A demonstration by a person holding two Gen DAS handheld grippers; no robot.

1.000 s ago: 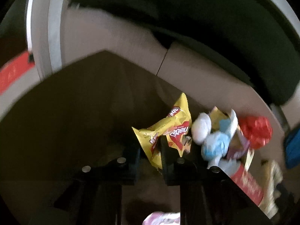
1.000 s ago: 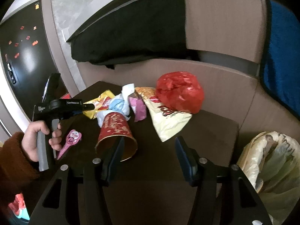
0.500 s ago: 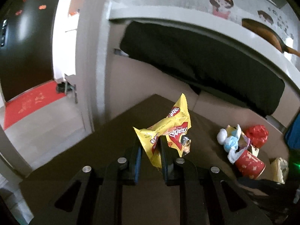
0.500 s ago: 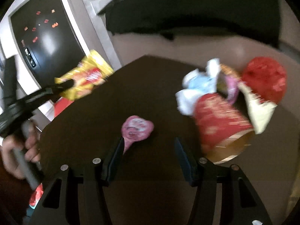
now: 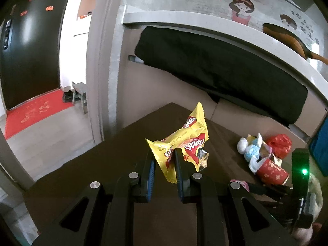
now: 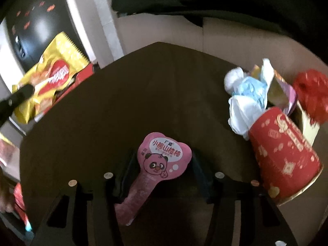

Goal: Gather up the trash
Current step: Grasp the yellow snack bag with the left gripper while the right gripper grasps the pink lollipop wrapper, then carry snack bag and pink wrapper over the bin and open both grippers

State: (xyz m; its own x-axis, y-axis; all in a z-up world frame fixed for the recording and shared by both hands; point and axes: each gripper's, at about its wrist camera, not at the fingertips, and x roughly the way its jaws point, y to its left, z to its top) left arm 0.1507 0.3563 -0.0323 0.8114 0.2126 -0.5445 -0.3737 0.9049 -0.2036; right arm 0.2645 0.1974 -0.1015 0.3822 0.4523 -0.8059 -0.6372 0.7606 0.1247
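My left gripper [image 5: 163,156] is shut on a yellow snack wrapper [image 5: 184,143] and holds it up above the dark brown table [image 5: 102,164]; the wrapper also shows in the right wrist view [image 6: 51,78]. My right gripper [image 6: 162,162] is open, its jaws on either side of a pink lollipop wrapper [image 6: 162,160] lying flat on the table [image 6: 123,102]. I cannot tell whether the fingers touch it. A red paper cup [image 6: 285,155] lies on its side to the right, beside crumpled white and blue paper [image 6: 246,96] and a red bag [image 6: 311,94].
The trash pile of cup [image 5: 272,170], paper [image 5: 252,149] and red bag [image 5: 279,145] sits at the table's right. A beige sofa with a black cushion [image 5: 215,65] stands behind. A bin with a pale liner [image 5: 316,190] shows at the right edge.
My left gripper has lifted the yellow wrapper away from the pile and higher above the table. My right gripper has swung left and down from the cup onto the pink lollipop wrapper.
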